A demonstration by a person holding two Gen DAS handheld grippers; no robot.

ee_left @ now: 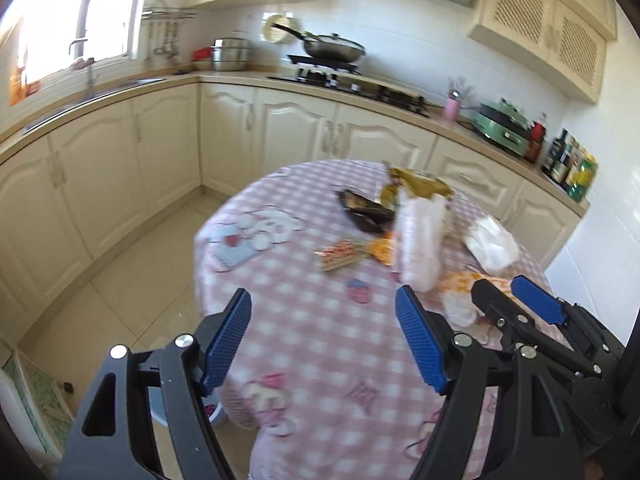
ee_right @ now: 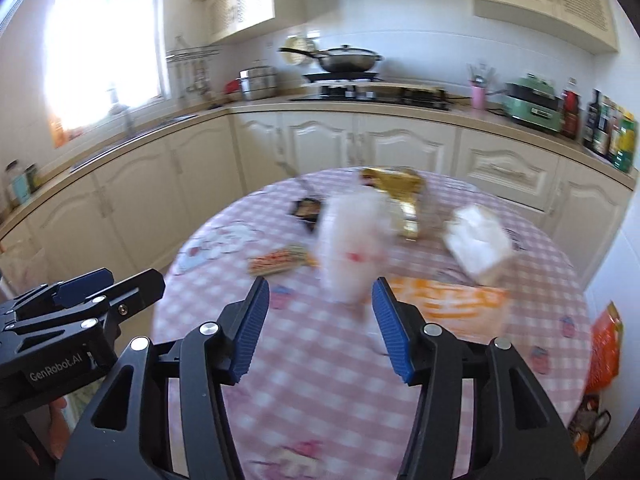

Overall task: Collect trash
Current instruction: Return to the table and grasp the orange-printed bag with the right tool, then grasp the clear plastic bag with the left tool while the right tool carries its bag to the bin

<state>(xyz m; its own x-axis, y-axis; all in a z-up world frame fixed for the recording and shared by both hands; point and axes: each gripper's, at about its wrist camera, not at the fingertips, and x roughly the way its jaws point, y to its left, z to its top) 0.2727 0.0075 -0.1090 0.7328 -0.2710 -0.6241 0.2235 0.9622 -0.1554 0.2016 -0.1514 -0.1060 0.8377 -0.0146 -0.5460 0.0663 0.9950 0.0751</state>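
Note:
A round table with a pink checked cloth (ee_left: 320, 344) (ee_right: 320, 360) carries the trash. On it are a pale pink plastic bag (ee_left: 420, 240) (ee_right: 352, 248), blurred and standing tall, a white crumpled bag (ee_left: 492, 244) (ee_right: 478, 240), a golden wrapper (ee_left: 416, 188) (ee_right: 404, 196), a dark tray (ee_left: 368, 212) (ee_right: 306, 208), a striped snack wrapper (ee_left: 340, 256) (ee_right: 276, 262) and an orange wrapper (ee_left: 468, 280) (ee_right: 452, 300). My left gripper (ee_left: 324, 304) (ee_right: 112, 284) hangs open over the table's near left edge, nothing between its pads. My right gripper (ee_right: 320, 288) (ee_left: 500, 286) is open just short of the pink bag, pads not touching it.
Cream cabinets and a countertop (ee_right: 360, 114) wrap around behind the table, with a wok on the stove (ee_right: 348, 60), a green appliance (ee_right: 532, 106) and bottles (ee_right: 612, 132). An orange bag (ee_right: 604, 352) lies on the floor at the right. Tiled floor (ee_left: 132, 280) lies left of the table.

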